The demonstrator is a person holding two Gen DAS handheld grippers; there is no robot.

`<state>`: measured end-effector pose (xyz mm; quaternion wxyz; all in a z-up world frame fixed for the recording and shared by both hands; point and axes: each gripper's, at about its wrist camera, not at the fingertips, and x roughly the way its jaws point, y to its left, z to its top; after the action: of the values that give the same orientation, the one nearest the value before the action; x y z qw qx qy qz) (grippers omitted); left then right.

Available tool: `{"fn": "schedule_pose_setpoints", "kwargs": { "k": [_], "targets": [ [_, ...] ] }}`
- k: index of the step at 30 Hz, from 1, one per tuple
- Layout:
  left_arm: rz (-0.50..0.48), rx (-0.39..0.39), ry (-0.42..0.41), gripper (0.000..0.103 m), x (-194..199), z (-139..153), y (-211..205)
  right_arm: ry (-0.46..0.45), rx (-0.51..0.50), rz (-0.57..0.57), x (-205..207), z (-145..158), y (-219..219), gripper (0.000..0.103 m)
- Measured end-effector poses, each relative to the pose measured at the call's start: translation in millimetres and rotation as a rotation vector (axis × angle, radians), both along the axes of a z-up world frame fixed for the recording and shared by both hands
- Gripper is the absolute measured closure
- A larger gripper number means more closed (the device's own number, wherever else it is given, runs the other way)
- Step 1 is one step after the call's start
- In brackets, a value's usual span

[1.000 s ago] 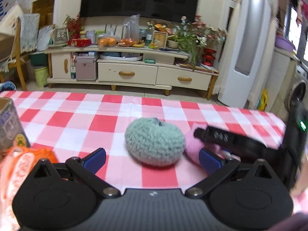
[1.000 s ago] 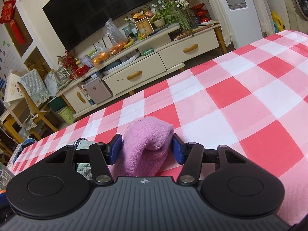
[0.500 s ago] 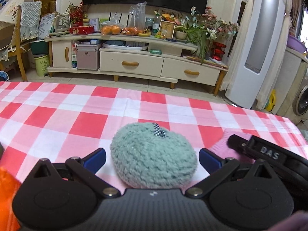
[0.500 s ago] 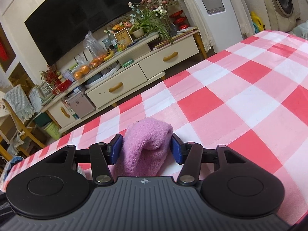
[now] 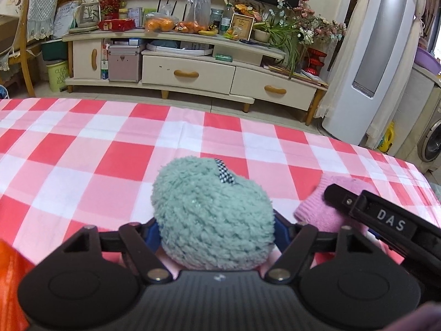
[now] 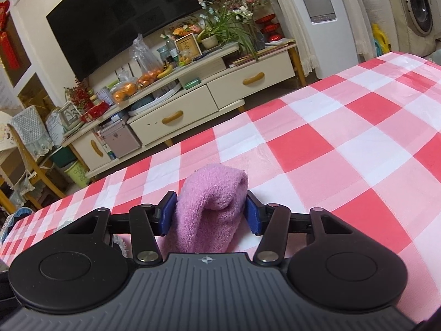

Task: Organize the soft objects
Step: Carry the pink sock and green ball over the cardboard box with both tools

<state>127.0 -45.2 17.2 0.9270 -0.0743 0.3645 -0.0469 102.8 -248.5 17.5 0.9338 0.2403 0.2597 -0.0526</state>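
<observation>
- Two soft things are in view: one green plush (image 5: 213,215) and one pink sock (image 6: 210,209).
- The left gripper (image 5: 217,229) is narrowed around the green plush, its two blue pads pressed against the plush's sides; the plush bulges above them and hides most of each pad.
- A small black-and-white checked tab (image 5: 223,173) sticks out of the plush's top.
- The plush sits low over the bench (image 5: 82,165), which is covered by one red, pink and white checked cloth; whether it touches the cloth cannot be told.
- The right gripper (image 6: 210,212) is closed on the pink sock, one blue pad against each side; the sock's top folds over to the right, and its lower part hangs down toward the gripper body.
- In the left wrist view the sock (image 5: 322,207) lies just right of the plush, with the right gripper's black finger (image 5: 366,209), marked "DAS", across it.
- One orange thing (image 5: 11,275) shows at the left edge of the bench, too cropped to identify.
- Beyond the bench stands one cream TV cabinet (image 5: 190,74) with two drawers, one dark TV (image 6: 129,19) above it, and two bags of oranges (image 5: 176,24) on top.
- One white tower appliance (image 5: 366,55) stands to the right, and one washing machine (image 6: 416,11) beyond it.
</observation>
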Motion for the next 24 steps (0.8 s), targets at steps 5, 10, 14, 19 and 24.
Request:
{"fn": "schedule_pose_setpoints", "kwargs": {
  "k": [5,10,14,19,24],
  "targets": [
    [-0.006,-0.005,0.012,0.030,-19,1,7,-0.002,-0.027,0.045,-5,1,3,0.041],
    [-0.019,-0.007,0.020,0.030,-45,1,10,-0.013,-0.046,0.077,-18,3,0,0.044],
    [-0.038,0.000,0.027,0.030,-67,1,12,-0.023,-0.054,0.075,-34,4,-2,0.045],
    [-0.061,0.003,0.039,0.030,-97,3,15,-0.014,-0.052,0.060,-55,3,-2,0.045],
    [-0.087,0.009,0.043,0.030,-127,3,18,0.007,-0.045,0.040,-78,5,1,0.045]
  ]
}}
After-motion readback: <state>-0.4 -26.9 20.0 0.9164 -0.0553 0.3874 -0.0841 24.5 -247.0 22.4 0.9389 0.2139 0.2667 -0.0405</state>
